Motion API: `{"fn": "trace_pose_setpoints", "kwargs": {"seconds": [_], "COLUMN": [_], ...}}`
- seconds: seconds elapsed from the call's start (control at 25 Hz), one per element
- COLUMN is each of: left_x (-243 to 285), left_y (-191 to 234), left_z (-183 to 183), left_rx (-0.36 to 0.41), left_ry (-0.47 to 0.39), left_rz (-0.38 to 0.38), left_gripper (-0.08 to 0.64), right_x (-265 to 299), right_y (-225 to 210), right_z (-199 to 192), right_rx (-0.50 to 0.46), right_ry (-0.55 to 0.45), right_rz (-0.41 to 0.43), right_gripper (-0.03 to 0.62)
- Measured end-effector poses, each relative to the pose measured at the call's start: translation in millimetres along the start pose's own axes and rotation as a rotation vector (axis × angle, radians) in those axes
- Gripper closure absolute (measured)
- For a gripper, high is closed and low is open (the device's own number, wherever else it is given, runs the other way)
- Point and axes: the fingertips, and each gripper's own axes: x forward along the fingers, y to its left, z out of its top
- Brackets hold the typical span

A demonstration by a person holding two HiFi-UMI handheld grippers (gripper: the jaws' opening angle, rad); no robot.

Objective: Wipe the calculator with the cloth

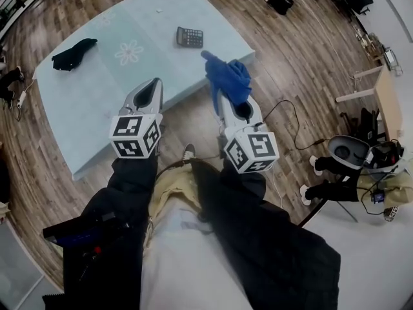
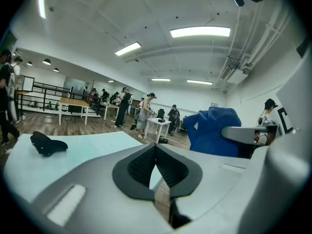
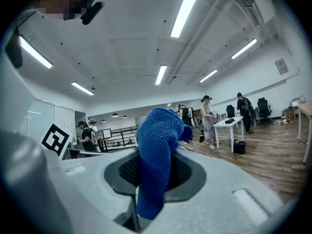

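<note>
Clamping the blue cloth (image 1: 228, 76), the right gripper (image 1: 226, 99) hovers at the counter's (image 1: 97, 89) near edge. The calculator (image 1: 190, 37) lies flat ahead, slightly left — nearer it than the left gripper (image 1: 153, 88), whose jaws meet on nothing.
</note>
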Motion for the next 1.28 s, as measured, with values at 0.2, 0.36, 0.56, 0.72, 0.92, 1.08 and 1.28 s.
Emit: {"fn": "trace_pose_setpoints", "kwargs": {"seconds": [0.2,0.36,0.56,0.72,0.92,1.08,1.28], "left_x": [46.0,72.2,99.1,114.7,119.4,141.8,193.9], "left_y": [-14.6,-24.1,-21.5,-19.0,-19.9,-14.3,5.8], "left_z": [1.4,-2.6,-8.7,-8.9,-10.8,-8.9,-6.2], "left_rx": [-0.005,0.030,0.031,0.032,0.021,0.022,0.008], "left_ry": [0.026,0.053,0.089,0.106,0.130,0.137,0.144], "left_rz": [0.002,-0.002,0.010,0.014,0.017,-0.011,-0.064], "left_gripper": [0.563,0.563,0.563,0.563,0.563,0.563,0.563], "right_x": [17.4,33.0,52.6,62.8,57.4,68.8,111.7], "right_y": [-39.3,-64.3,-80.3,-87.5,-91.7,-101.6,-121.6], "right_z": [-1.1,-7.0,-18.4,-23.5,-25.6,-26.2,-29.3], "right_rx": [0.024,0.052,0.091,0.111,0.126,0.125,0.107], "right_ry": [0.027,0.044,0.067,0.081,0.101,0.104,0.108], "right_rz": [0.014,0.020,0.044,0.056,0.046,0.018,-0.037], "right_gripper": [0.503,0.503,0.502,0.502,0.502,0.502,0.502]}}
